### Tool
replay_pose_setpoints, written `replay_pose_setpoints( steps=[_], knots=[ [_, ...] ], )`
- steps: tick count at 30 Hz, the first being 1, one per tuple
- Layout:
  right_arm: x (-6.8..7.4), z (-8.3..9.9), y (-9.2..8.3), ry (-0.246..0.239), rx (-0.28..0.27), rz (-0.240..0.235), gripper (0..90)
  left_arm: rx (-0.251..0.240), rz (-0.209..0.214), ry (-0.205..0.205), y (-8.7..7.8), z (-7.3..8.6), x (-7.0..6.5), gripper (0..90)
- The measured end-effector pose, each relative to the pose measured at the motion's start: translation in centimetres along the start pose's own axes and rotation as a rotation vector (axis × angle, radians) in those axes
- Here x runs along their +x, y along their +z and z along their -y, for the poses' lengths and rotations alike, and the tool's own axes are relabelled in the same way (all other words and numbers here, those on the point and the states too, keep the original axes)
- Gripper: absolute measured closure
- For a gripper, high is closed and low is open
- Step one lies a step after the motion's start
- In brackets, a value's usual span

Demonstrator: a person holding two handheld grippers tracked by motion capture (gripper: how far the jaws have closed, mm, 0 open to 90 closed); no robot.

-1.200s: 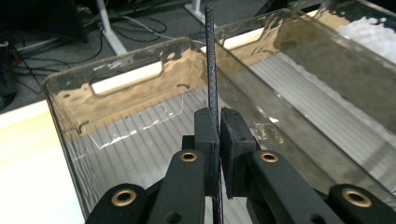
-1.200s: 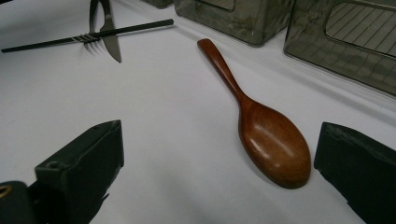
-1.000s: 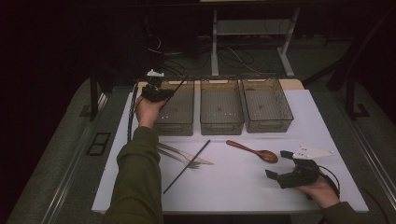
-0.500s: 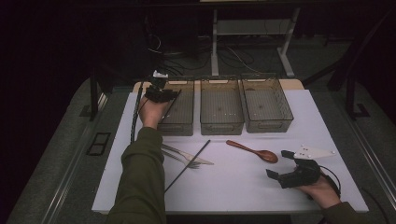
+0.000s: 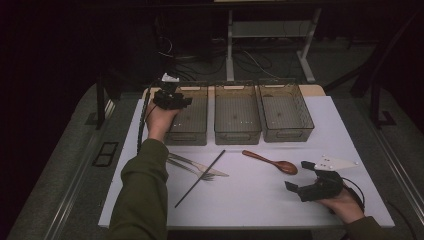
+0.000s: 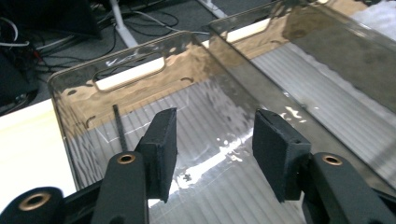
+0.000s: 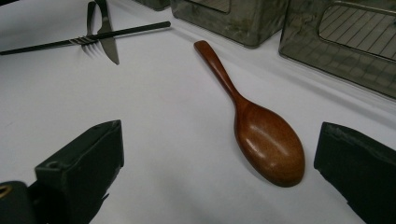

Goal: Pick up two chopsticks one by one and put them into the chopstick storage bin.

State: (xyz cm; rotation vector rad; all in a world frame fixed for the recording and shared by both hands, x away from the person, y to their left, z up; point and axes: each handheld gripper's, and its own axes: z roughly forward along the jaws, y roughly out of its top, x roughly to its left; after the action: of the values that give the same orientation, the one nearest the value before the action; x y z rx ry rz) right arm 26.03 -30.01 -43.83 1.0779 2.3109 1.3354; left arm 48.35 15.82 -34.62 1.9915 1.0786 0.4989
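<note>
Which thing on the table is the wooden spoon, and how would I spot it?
Start at the white table, in front of the three clear bins. The spoon lies right of the metal cutlery, near the right gripper. It alone is reddish-brown wood.

The bench [image 5: 345, 145] was covered in plain white. At the upper middle of the high view, three bins [image 5: 237, 116] were smoky grey and see-through, with fine ribbed lines across their floors. A thin black stick [image 6: 119, 127] lay at the left of the left gripper view, inside the leftmost bin [image 6: 201, 116]. The spoon [image 7: 254, 126], at the centre of the right gripper view, was glossy reddish-brown wood. At lower centre of the high view the chopstick [image 5: 200, 178] was black, the knife [image 5: 200, 165] and fork [image 5: 192, 171] dull silver. Both the left hand-held gripper [image 6: 212, 140] and the right hand-held gripper [image 7: 219, 163] were matte black; the left showed brass-coloured rivets. The sleeve [image 5: 140, 195] was olive green.
</note>
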Motion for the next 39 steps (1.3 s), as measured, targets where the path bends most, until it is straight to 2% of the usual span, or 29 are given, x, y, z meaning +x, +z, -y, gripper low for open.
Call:
replay_pose_setpoints(
  steps=[2, 8, 15, 20, 28, 34, 39],
  knots=[
    [0.0, 0.0, 0.0, 0.001, 0.001, 0.001, 1.1, -0.008, 0.014, -0.012, -0.4, 0.1, -0.3, 43.8],
    [0.0, 0.0, 0.0, 0.0, -0.001, 0.005, 1.1, -0.011, 0.057, 0.008, -1.7, 0.7, -1.5, 36.9],
    [0.0, 0.0, 0.0, 0.0, 0.001, 0.006, 1.1, -0.017, 0.112, 0.029, -3.6, 1.7, -3.1, 34.6],
    [0.0, 0.0, 0.0, 0.0, 0.002, 0.008, 1.1, -0.012, 0.136, 0.052, -4.9, 2.9, -4.7, 33.2],
    [0.0, 0.0, 0.0, -0.001, 0.003, 0.01, 1.1, -0.001, 0.162, 0.066, -6.4, 5.2, -6.8, 33.8],
    [0.0, 0.0, 0.0, 0.005, 0.006, 0.011, 1.1, -0.005, 0.184, 0.067, -7.0, 7.3, -8.2, 39.4],
    [0.0, 0.0, 0.0, 0.002, 0.005, 0.012, 1.1, -0.005, 0.182, 0.071, -7.4, 9.1, -9.3, 45.6]
  ],
)
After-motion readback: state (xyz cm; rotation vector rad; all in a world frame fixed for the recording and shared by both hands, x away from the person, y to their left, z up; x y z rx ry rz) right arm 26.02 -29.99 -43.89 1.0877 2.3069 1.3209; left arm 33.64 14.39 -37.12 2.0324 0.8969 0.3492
